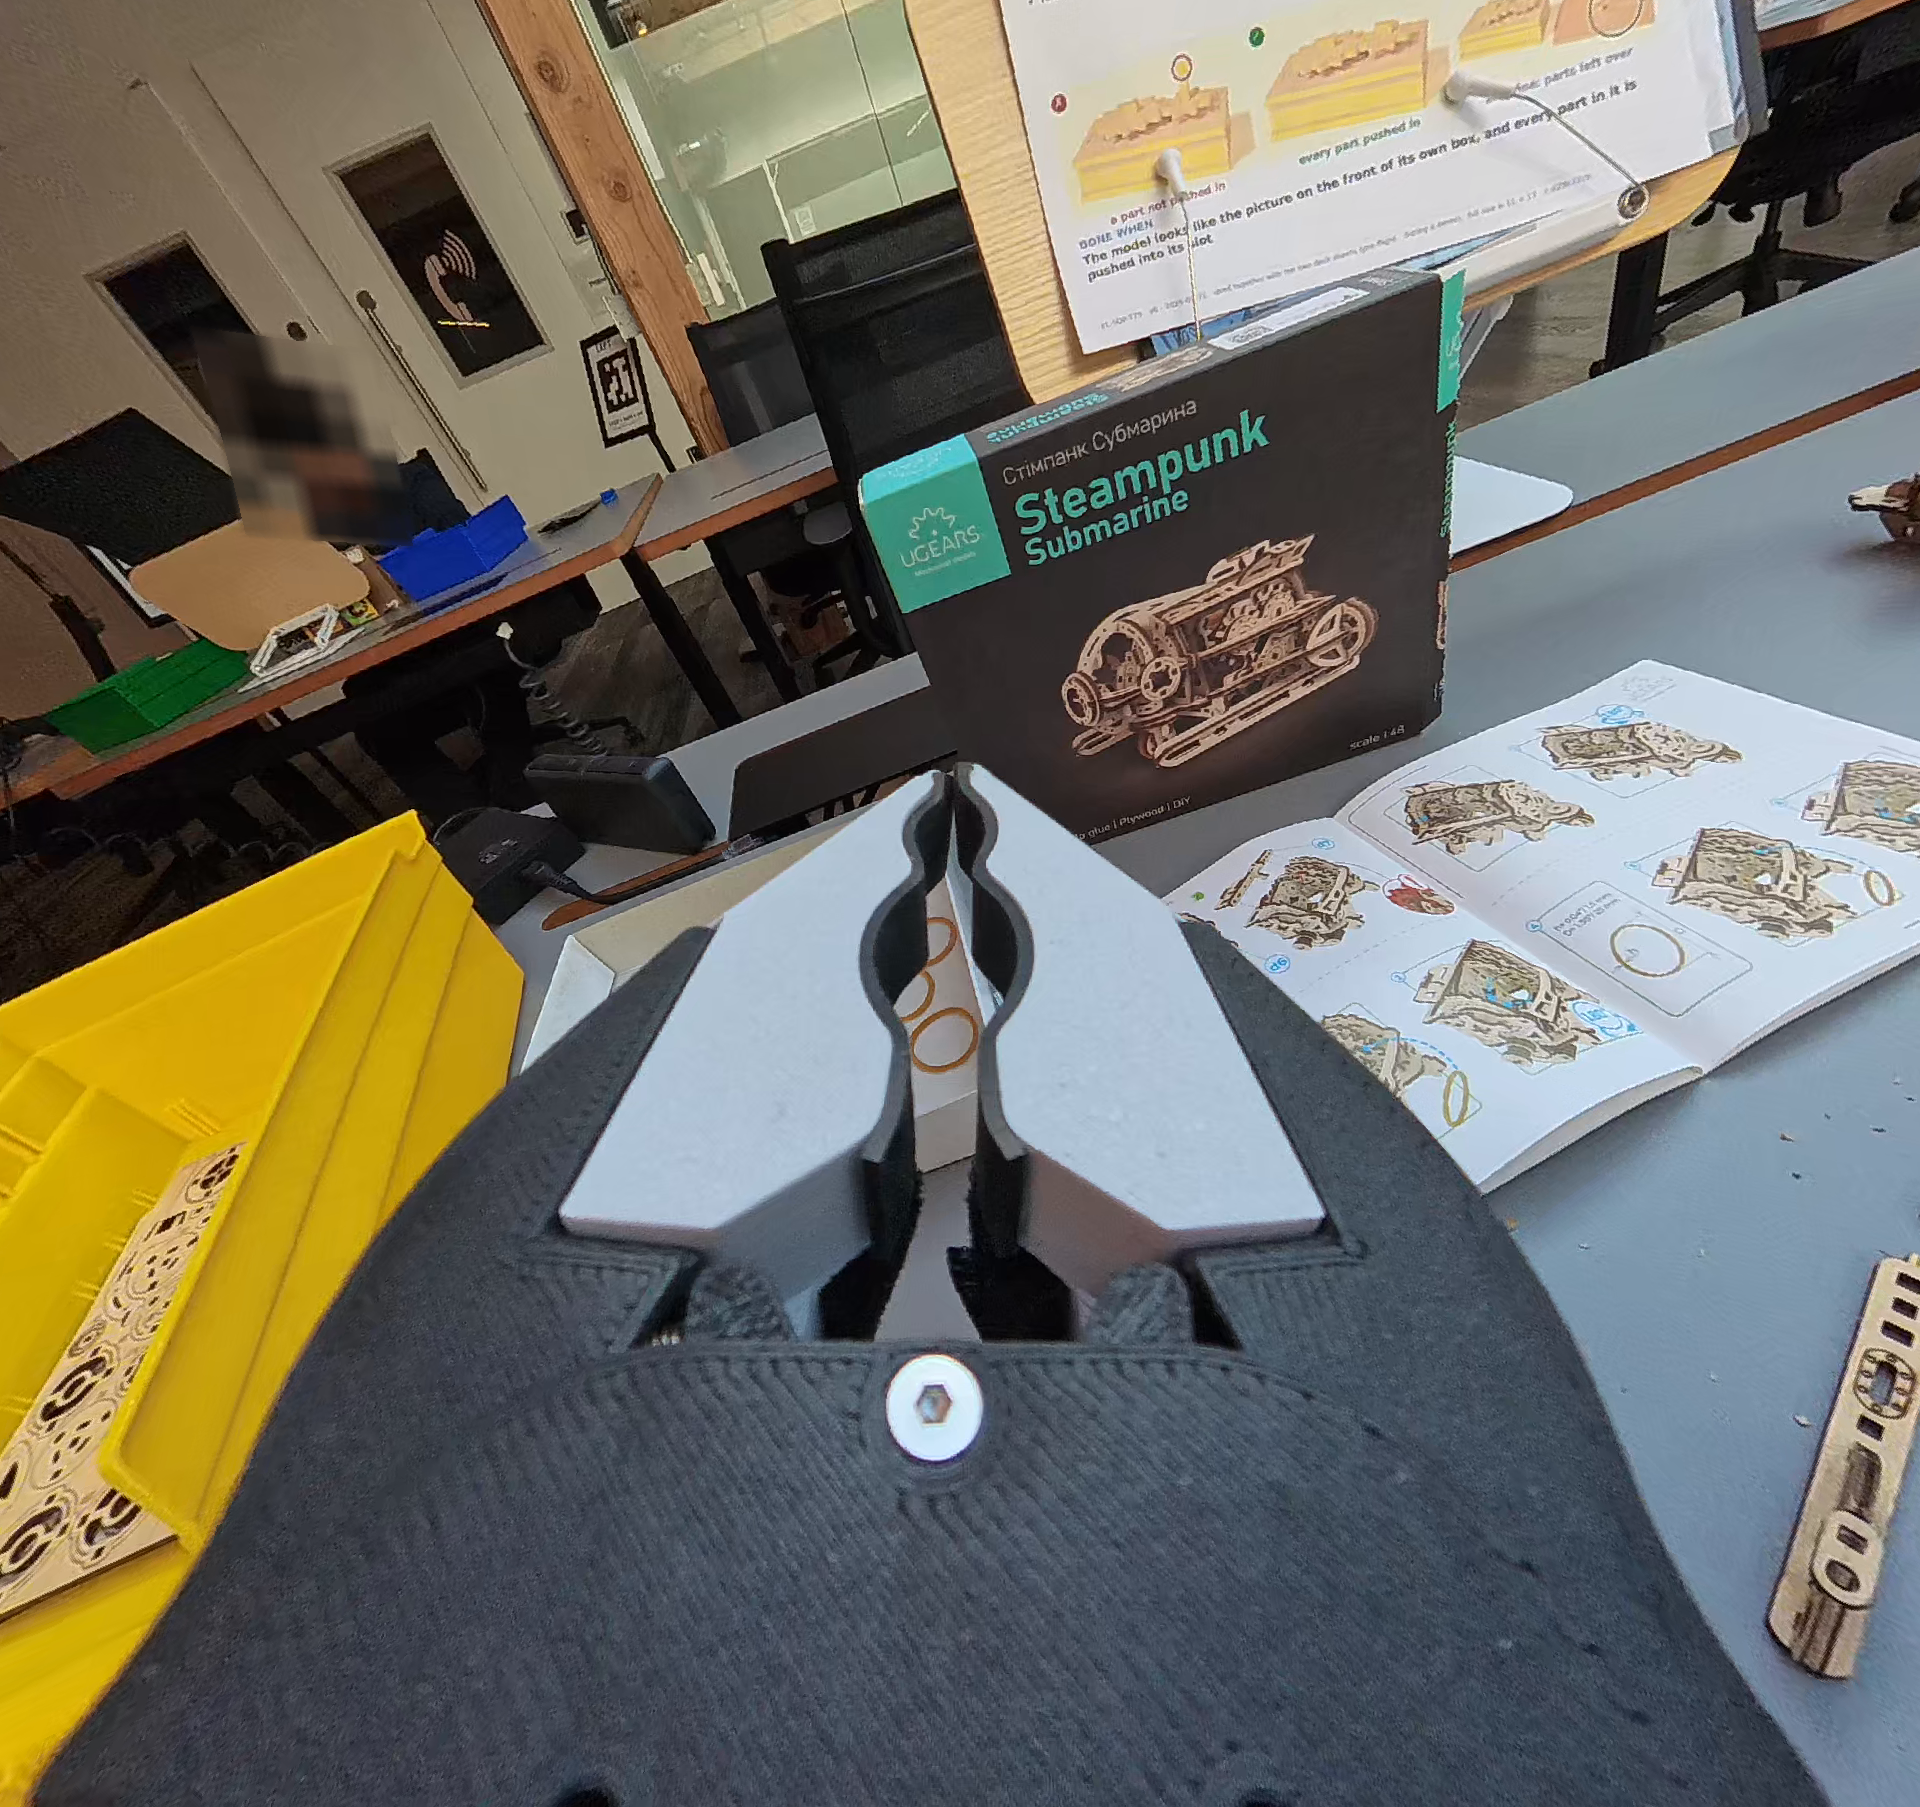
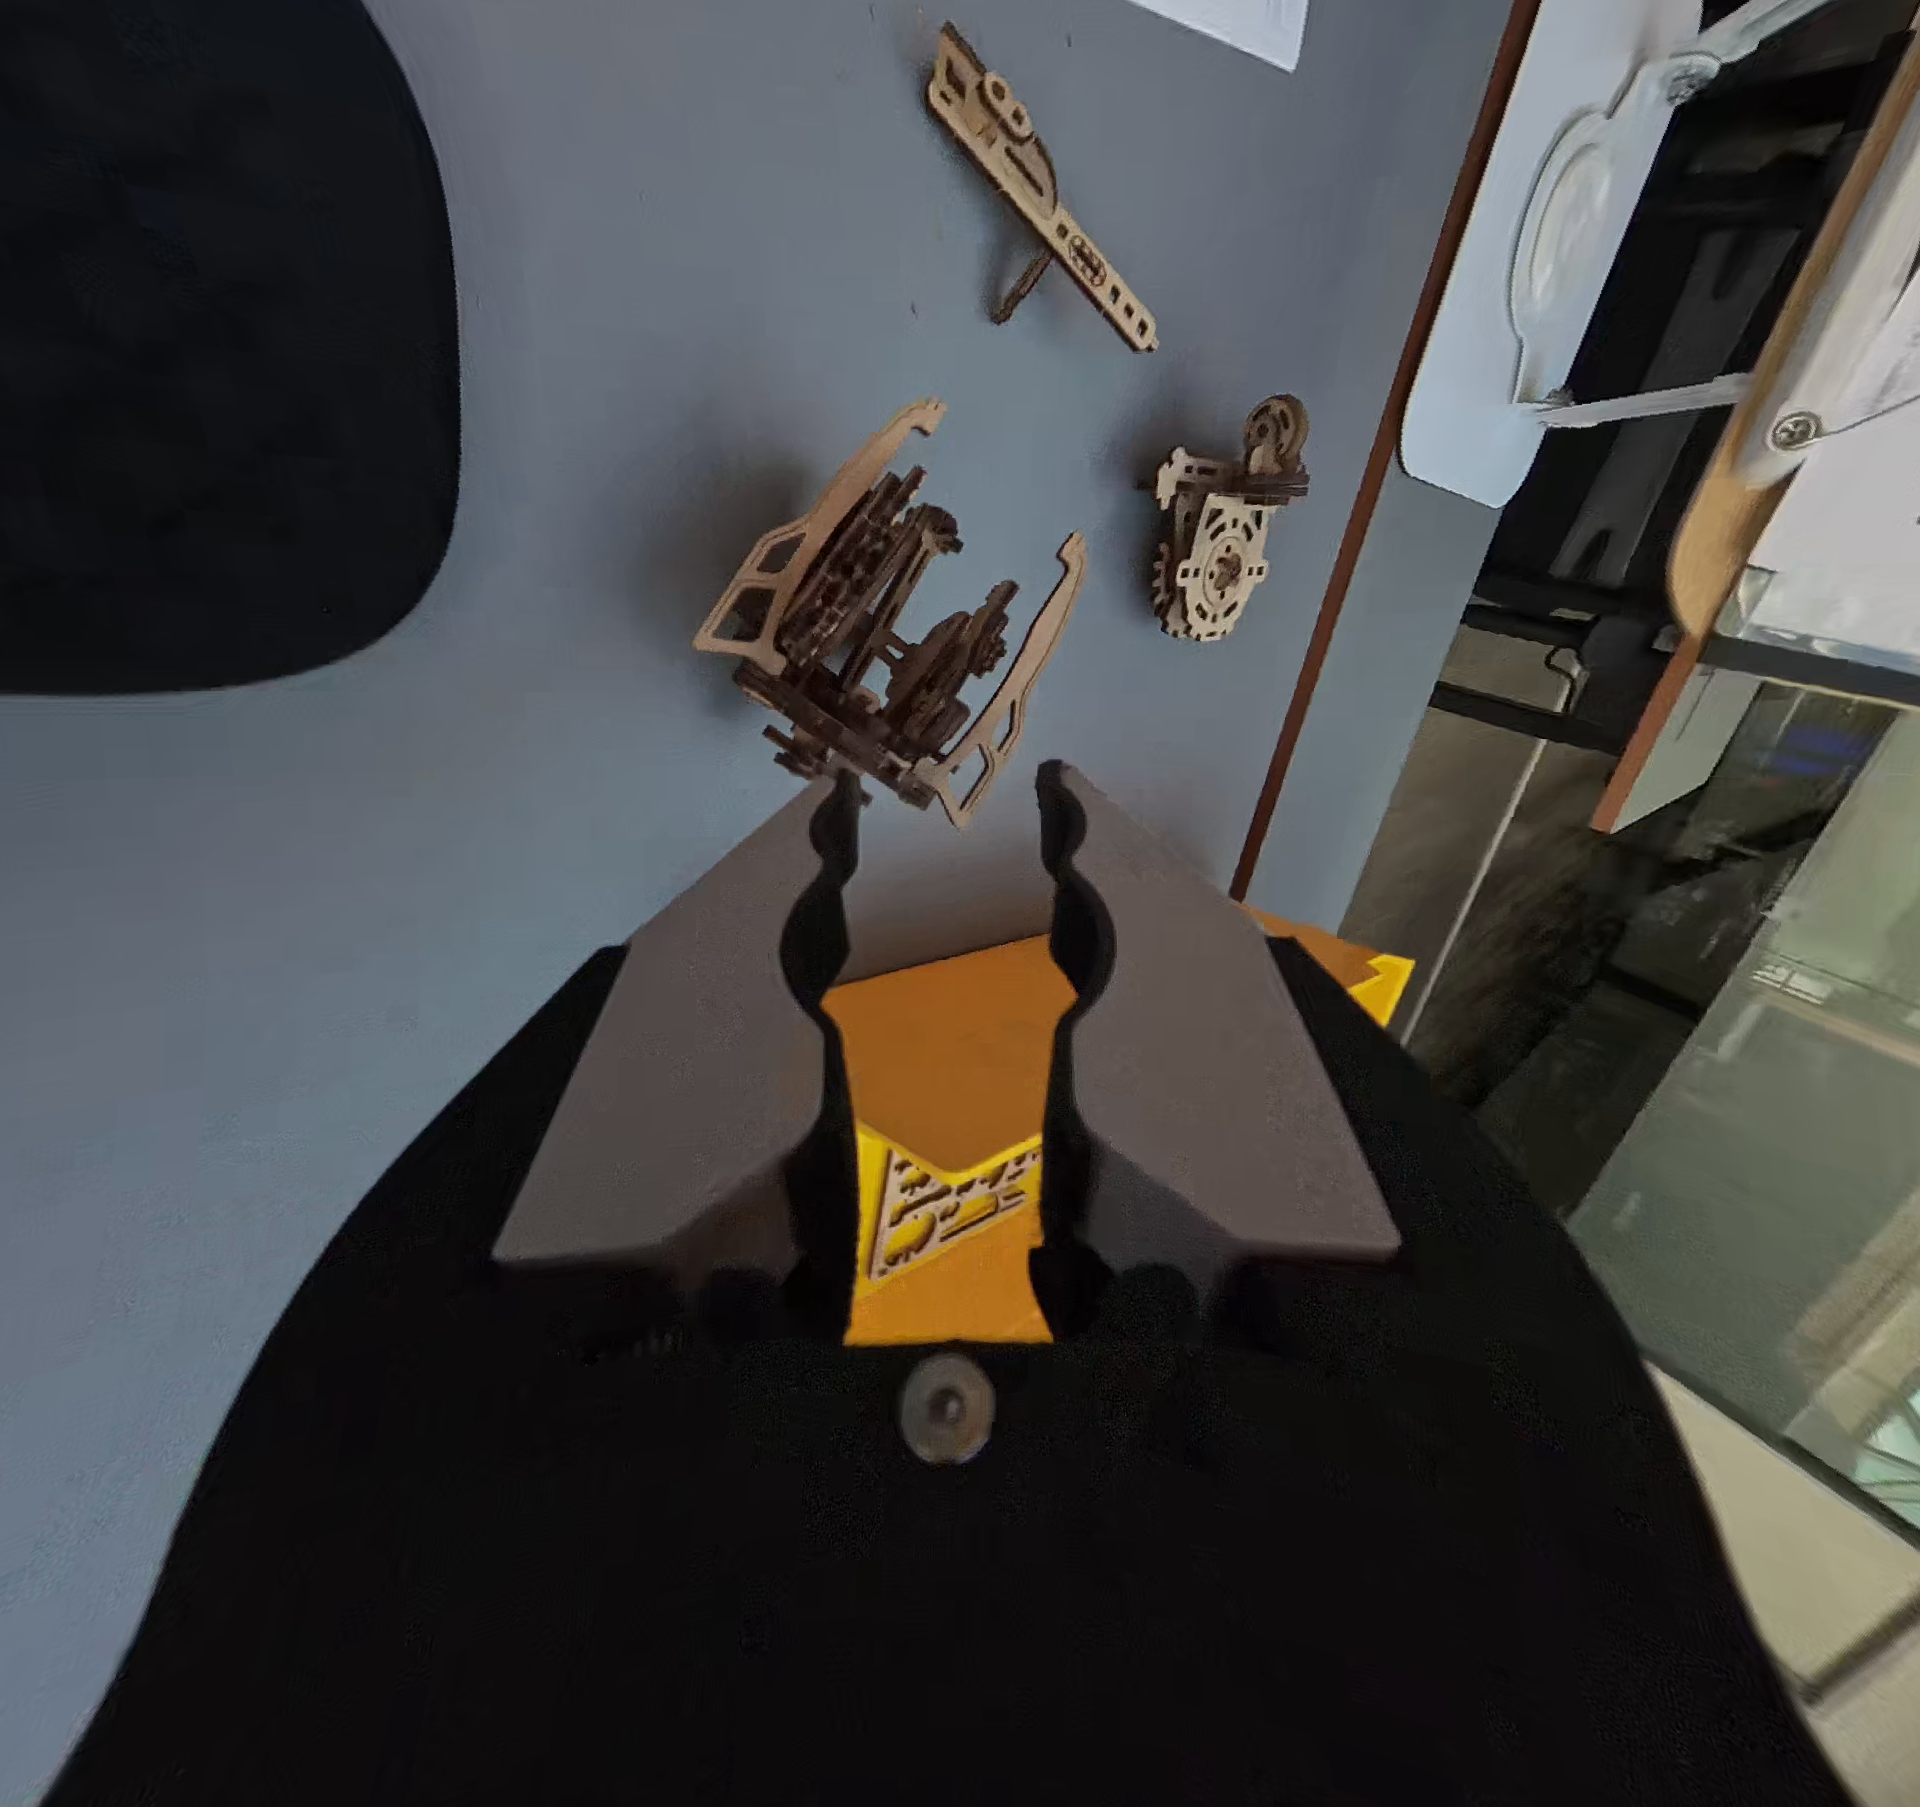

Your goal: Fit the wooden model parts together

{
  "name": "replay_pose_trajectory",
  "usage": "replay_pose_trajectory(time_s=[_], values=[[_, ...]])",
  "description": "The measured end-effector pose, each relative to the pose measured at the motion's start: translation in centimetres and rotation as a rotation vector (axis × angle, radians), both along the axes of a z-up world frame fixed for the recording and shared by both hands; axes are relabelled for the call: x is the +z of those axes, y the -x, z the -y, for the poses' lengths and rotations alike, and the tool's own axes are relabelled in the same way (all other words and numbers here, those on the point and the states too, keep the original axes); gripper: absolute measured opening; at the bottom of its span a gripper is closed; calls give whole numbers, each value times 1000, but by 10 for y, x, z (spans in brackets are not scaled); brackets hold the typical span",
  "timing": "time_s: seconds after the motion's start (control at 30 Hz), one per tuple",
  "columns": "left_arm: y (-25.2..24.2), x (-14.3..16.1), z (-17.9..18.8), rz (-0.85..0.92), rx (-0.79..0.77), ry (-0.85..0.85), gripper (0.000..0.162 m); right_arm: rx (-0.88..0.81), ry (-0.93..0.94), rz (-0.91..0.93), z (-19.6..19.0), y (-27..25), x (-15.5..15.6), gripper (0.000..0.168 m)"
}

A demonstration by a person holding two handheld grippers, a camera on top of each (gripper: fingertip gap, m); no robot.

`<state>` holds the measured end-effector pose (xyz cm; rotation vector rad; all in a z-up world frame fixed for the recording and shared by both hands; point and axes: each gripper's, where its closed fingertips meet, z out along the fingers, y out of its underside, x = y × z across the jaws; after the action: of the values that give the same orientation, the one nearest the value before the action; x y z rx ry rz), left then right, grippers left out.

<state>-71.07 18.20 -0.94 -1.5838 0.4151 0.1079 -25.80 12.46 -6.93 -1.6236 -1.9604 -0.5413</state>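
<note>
Damage to the geared frame is risked: right gripper spread beside it, left gripper closed empty.

A grey table with a brown edge is seen in front. Behind it, more grey desks and black chairs are placed. A white wall with dark door panels, a wooden pillar and glass partitions are lit by daylight.
</note>
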Motion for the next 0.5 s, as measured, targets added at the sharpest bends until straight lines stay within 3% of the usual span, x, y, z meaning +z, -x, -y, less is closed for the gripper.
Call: replay_pose_trajectory(time_s=[0.17, 0.3, 0.5], values=[[-3, -6, -2, 5, -9, 20, 0, 114, 40, 176, 0, -5, -12, 34], [-5, -9, -3, -14, -7, 26, 0, 164, 88, 319, 3, -8, -27, 22], [-7, -13, -4, -31, -8, 36, 0, 124, 152, 314, 0, -7, -33, 15]])
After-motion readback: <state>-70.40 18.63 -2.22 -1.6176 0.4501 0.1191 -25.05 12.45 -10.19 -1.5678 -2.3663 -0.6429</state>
